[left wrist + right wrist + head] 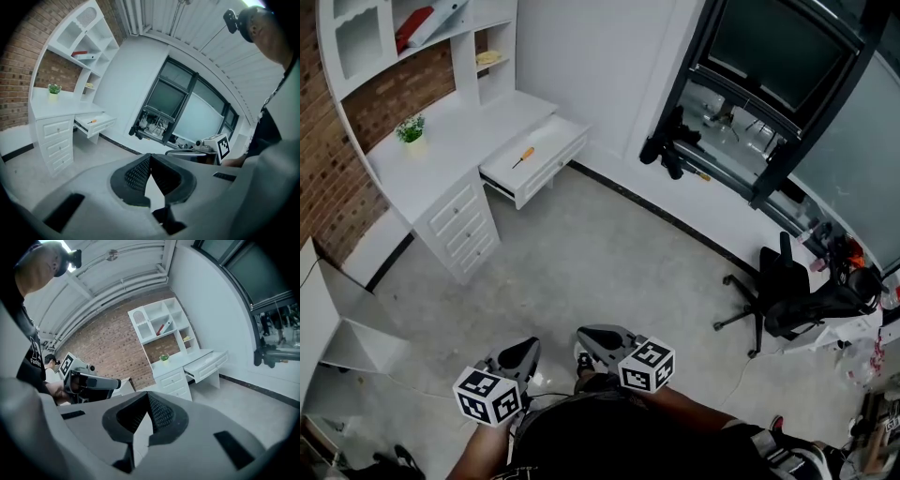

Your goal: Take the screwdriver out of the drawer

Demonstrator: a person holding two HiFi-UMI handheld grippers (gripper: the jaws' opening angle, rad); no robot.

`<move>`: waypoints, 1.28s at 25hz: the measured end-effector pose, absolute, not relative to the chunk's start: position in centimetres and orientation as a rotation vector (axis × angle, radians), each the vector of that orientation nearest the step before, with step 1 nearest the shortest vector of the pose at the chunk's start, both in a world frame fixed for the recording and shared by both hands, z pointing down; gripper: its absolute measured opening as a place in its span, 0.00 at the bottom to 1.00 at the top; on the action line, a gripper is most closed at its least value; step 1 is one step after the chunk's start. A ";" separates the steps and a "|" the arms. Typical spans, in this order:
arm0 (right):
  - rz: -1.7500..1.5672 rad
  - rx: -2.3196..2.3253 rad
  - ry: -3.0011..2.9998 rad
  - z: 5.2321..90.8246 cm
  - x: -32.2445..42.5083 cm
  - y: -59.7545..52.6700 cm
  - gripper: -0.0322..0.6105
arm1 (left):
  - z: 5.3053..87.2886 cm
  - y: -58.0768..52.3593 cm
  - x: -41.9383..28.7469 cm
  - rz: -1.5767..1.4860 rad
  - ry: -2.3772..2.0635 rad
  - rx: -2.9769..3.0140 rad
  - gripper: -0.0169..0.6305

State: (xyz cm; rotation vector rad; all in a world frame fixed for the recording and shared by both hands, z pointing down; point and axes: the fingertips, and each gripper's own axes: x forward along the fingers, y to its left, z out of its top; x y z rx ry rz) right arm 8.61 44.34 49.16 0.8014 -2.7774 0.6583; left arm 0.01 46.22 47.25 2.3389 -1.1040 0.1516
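Far up the head view, the screwdriver [522, 157] lies in the open drawer [553, 164] of the desk [450, 141], well apart from both grippers. Left gripper [523, 350] and right gripper [593, 336] sit low by the person's body, side by side. Left gripper view: its fingers are pressed together at the tips on nothing, with drawer and screwdriver far off at left. Right gripper view: fingers likewise clenched and empty, drawer far at right
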 end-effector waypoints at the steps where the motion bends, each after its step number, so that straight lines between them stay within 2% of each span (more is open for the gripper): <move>1: 0.663 0.796 -2.778 49.1 8.7 43.4 0.06 | 47.1 45.4 0.0 0.151 -1.114 2.336 0.05; 20: 0.674 0.694 -2.834 47.3 12.1 27.8 0.06 | 45.2 30.4 2.8 0.131 -1.236 2.285 0.05; 32: 0.694 0.711 -2.835 48.0 16.2 21.1 0.06 | 46.0 23.8 7.5 0.151 -1.207 2.301 0.05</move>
